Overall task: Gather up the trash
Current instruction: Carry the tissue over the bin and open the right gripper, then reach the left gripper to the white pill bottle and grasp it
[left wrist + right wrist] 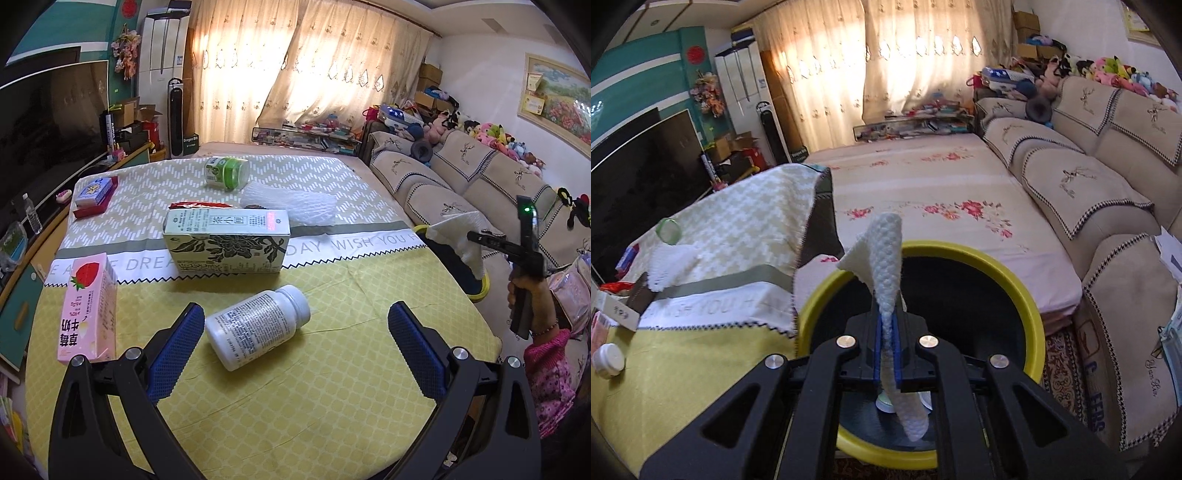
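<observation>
My left gripper [295, 317] is open and empty, its blue pads on either side of a white pill bottle [256, 326] lying on its side on the yellow tablecloth [332, 387]. My right gripper [886, 325] is shut on a white paper towel [888, 254] and holds it above a yellow-rimmed black trash bin [1030, 295]. The right gripper and towel [461, 236] also show in the left wrist view at the table's right edge. A green tea carton [225, 242], a pink strawberry milk carton [88, 310], a green-lidded jar [226, 171] and a white foam net [291, 206] lie on the table.
A red and blue box [95, 195] sits at the table's far left corner. A beige sofa [461, 177] runs along the right. A TV [44, 122] stands at the left. A floral mattress [923, 184] lies beyond the bin.
</observation>
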Available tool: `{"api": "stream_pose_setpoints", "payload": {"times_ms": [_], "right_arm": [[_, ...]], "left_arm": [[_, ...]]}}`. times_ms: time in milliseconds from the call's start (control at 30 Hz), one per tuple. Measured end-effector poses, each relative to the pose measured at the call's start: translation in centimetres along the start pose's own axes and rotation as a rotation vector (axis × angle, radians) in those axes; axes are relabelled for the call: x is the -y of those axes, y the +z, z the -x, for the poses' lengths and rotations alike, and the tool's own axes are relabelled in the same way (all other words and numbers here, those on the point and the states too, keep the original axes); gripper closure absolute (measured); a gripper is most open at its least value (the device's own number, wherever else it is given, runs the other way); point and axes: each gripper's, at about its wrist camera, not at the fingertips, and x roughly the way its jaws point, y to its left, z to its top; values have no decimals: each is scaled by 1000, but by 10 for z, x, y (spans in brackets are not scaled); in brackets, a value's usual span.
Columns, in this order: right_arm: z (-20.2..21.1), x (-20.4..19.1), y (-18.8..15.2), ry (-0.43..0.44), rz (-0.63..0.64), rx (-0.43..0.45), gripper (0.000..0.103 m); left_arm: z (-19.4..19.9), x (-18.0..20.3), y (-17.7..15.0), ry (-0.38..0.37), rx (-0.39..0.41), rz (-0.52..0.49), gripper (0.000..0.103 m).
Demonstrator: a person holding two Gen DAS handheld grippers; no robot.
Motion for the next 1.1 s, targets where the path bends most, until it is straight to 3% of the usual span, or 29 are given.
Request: {"api": "stream_pose_setpoints", "payload": {"times_ms": [33,100,133,167,467,700,1100], "right_arm": [[-5,2,-1,-16,-2,-7,96],[-15,5,-3,-36,-10,-21,74],[-17,5,-5,-47,-19,-14,57],[-18,6,-6,-56,-19,-11,53],[-3,-5,-9,-35,4,7,52],[13,-23,-5,20,24,44,48],[6,-43,-8,60,56,17,47]], "left_arm": [[-1,1,0,0,-4,-2,5],[-4,2,0,1,-8,-5,5],[-4,2,0,2,-10,-6,5],[-5,2,0,2,-13,-6,5],[-19,-9,0,-6,-45,5,5],[-41,-25,0,-79,-90,-13,5],[-78,-45,-4,-71,-177,-1,5]]}}
